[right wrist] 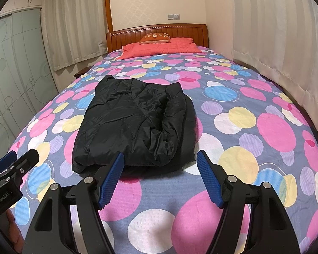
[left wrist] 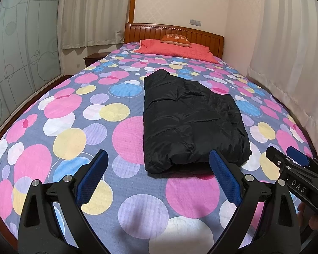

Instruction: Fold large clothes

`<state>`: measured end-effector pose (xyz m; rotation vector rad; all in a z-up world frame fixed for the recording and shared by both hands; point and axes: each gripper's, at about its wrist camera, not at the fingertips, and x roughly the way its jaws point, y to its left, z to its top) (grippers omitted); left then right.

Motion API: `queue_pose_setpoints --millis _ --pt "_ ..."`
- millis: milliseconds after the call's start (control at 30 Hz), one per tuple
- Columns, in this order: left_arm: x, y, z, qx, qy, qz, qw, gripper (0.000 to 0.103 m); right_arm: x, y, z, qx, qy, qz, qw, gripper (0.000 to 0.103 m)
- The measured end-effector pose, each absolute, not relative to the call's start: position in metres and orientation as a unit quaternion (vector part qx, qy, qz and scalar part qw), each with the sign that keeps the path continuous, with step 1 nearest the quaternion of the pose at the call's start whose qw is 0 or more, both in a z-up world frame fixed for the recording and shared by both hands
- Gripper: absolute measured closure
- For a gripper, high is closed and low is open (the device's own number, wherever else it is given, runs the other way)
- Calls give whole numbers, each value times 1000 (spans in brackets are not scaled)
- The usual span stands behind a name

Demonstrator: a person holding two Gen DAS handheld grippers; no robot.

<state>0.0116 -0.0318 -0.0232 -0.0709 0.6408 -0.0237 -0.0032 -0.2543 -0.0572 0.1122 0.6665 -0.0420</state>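
Observation:
A black padded jacket (left wrist: 190, 118) lies folded into a compact bundle on the bed, also seen in the right wrist view as the jacket (right wrist: 135, 122). My left gripper (left wrist: 159, 158) stands open just short of the jacket's near edge, nothing between its blue pads. My right gripper (right wrist: 160, 158) is open too, hovering before the jacket's near right corner with its jaws empty. In the left wrist view the right gripper (left wrist: 286, 154) shows at the right edge; in the right wrist view the left gripper (right wrist: 19, 154) shows at the left edge.
The bed carries a bedspread (left wrist: 74, 131) of coloured circles. A red pillow (left wrist: 176, 49) and an orange cushion (left wrist: 176, 38) lie by the wooden headboard (left wrist: 201, 33). Curtains (right wrist: 275, 42) hang along the right side; a glass wardrobe door (left wrist: 21, 53) stands left.

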Motion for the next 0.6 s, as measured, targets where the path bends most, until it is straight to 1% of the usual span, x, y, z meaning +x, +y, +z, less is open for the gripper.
queue_pose_setpoints --millis 500,533,567,600 --pt "10 -35 -23 -14 306 -4 952 6 -3 -252 -58 52 329 -19 943 33" --pt "10 -36 -23 -14 304 -4 952 5 -3 -251 -58 53 329 -19 943 33" --pt "10 -36 -22 -14 304 -6 952 2 -3 -251 -59 53 329 -18 943 33" --pt "10 -36 -22 -16 303 -9 953 2 -3 -250 -59 52 330 -17 942 33"
